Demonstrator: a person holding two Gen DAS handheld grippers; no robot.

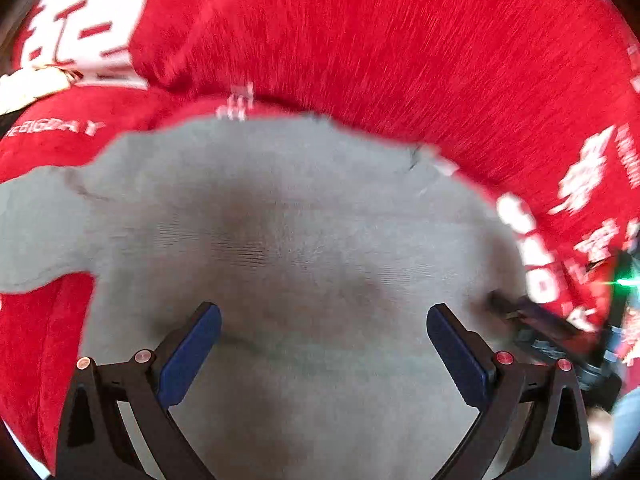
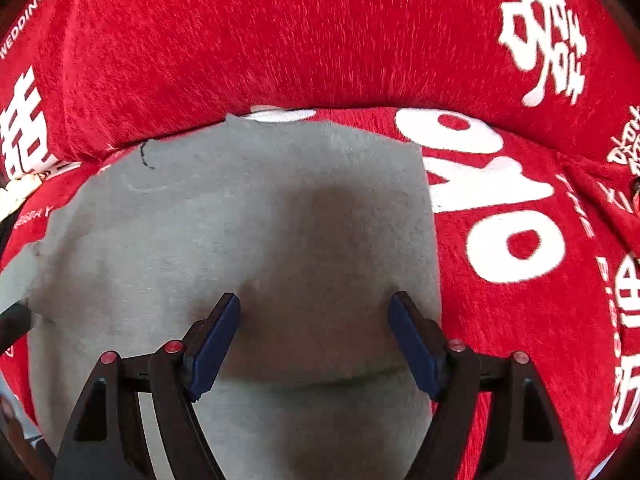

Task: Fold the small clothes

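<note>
Grey knit garment (image 1: 280, 220): lies flat on the red printed cover (image 1: 360, 40), sleeve out left. Soft, light, limp; best pinched at an edge or corner. Left tongs (image 1: 324, 344) and right tongs (image 2: 316, 332) both gape, empty, above it.

left gripper (image 1: 324, 320) | black arms | blue pads | red screws | right gripper (image 2: 314, 308) alike
</note>
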